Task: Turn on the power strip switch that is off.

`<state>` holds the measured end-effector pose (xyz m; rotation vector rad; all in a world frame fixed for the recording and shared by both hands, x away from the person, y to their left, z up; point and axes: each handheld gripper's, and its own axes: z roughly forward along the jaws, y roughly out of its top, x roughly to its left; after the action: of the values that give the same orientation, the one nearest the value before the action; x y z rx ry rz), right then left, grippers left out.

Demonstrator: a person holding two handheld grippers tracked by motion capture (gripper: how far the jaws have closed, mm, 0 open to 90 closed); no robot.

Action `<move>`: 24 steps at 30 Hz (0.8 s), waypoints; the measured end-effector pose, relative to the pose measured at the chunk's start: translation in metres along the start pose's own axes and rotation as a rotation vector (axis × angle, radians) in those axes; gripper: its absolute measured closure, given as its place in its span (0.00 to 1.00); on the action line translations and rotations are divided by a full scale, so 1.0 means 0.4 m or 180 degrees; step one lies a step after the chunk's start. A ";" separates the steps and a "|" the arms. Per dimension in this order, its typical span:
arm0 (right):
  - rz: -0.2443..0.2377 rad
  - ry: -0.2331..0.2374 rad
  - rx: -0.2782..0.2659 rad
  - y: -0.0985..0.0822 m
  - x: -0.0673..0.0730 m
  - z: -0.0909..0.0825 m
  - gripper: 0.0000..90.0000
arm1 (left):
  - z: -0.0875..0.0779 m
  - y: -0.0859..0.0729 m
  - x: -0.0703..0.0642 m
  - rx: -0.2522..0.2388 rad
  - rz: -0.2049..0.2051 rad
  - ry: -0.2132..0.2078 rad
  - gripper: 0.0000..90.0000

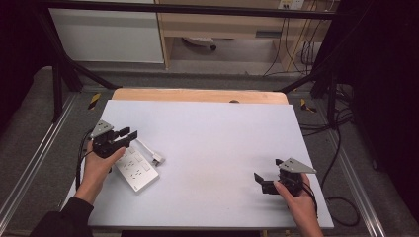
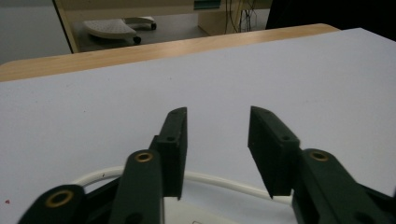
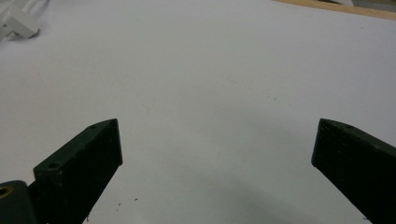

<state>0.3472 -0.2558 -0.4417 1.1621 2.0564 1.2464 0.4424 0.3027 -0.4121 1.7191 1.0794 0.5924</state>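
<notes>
Two tongs we hold apart: the left gripper near the bench's left edge, jaws spread, nothing between them, above the power strip; its cord shows beneath. The right gripper gapes near the right edge.

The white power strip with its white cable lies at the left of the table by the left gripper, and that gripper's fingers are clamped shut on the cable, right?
Not quite. The left gripper is open: the left gripper view shows its fingers apart, above the white cable without pressing it. The white power strip does lie at the left of the table.
</notes>
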 end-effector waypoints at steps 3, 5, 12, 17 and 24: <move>0.0003 -0.0002 0.0001 0.000 0.000 0.000 0.03 | 0.000 0.001 -0.002 -0.0018 0.0018 0.0008 0.58; -0.0002 0.0000 -0.0002 0.000 0.000 0.001 0.03 | -0.001 0.002 -0.004 -0.0051 -0.0003 -0.0001 0.56; -0.0005 -0.0004 0.0001 0.000 0.000 0.001 0.03 | -0.001 0.005 -0.012 -0.0121 0.0001 -0.0053 0.40; 0.0000 -0.0002 -0.0005 0.000 0.000 0.000 0.03 | -0.009 0.012 -0.023 -0.0216 0.0025 -0.0065 0.25; 0.0003 0.0005 0.0000 0.000 0.000 0.001 0.02 | -0.048 0.026 -0.039 -0.0410 -0.0063 -0.0132 0.07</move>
<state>0.3475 -0.2554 -0.4417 1.1627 2.0570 1.2481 0.4239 0.2972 -0.3934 1.6008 1.0064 0.5985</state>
